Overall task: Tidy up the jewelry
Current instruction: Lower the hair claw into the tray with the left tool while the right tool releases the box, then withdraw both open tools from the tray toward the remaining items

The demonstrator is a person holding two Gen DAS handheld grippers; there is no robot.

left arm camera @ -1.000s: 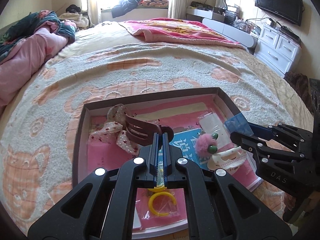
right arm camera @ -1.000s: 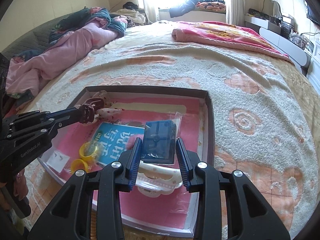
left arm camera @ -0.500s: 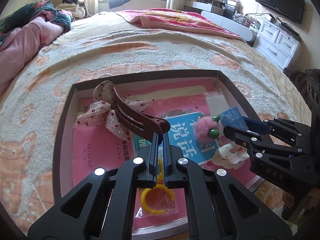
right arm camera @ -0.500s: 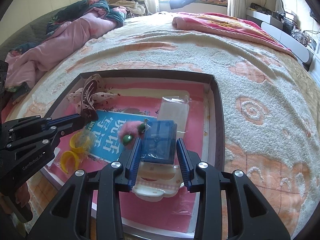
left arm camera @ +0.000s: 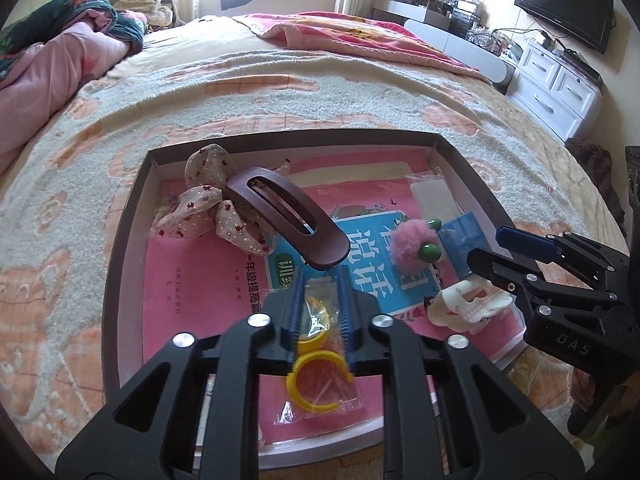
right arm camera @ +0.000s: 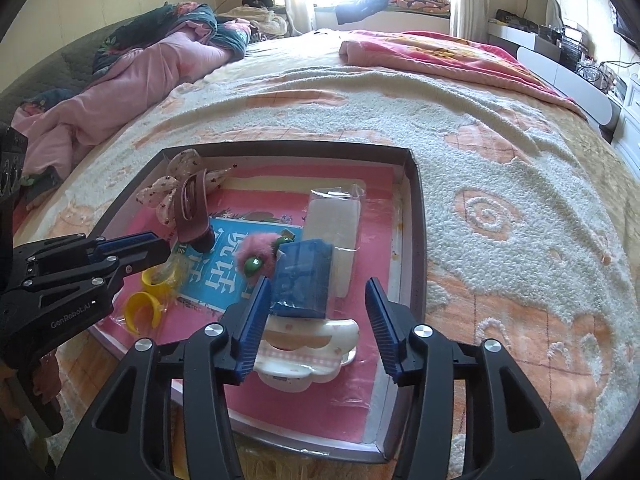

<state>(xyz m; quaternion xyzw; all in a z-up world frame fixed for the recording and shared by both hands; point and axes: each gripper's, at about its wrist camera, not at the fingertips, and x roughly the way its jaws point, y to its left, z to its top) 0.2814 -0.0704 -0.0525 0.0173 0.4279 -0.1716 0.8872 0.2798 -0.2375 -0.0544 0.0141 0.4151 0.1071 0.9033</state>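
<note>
A shallow dark tray (left arm camera: 132, 208) (right arm camera: 414, 208) on the bed holds the accessories. A brown hair clip (left arm camera: 286, 222) (right arm camera: 192, 210) lies on a spotted scrunchie (left arm camera: 200, 204). My left gripper (left arm camera: 320, 276) is open just behind the clip, over bagged yellow rings (left arm camera: 316, 380) (right arm camera: 148, 296). My right gripper (right arm camera: 316, 292) is open and empty around a blue box (right arm camera: 304, 276) (left arm camera: 460, 236), which rests on a white clip (right arm camera: 308, 344) (left arm camera: 468, 304). A pink pompom tie (left arm camera: 412, 246) (right arm camera: 256, 258) lies beside it.
A pink and blue booklet (left arm camera: 372, 256) lines the tray floor, with a clear bagged white item (right arm camera: 334, 220) at the back right. The fleecy blanket (right arm camera: 500, 200) spreads all around. A pink quilt (right arm camera: 132, 76) is heaped far left. White drawers (left arm camera: 560, 84) stand right.
My left gripper has opened and let go of the brown clip, which now lies flat on the scrunchie. My right gripper has opened wider and released the blue box.
</note>
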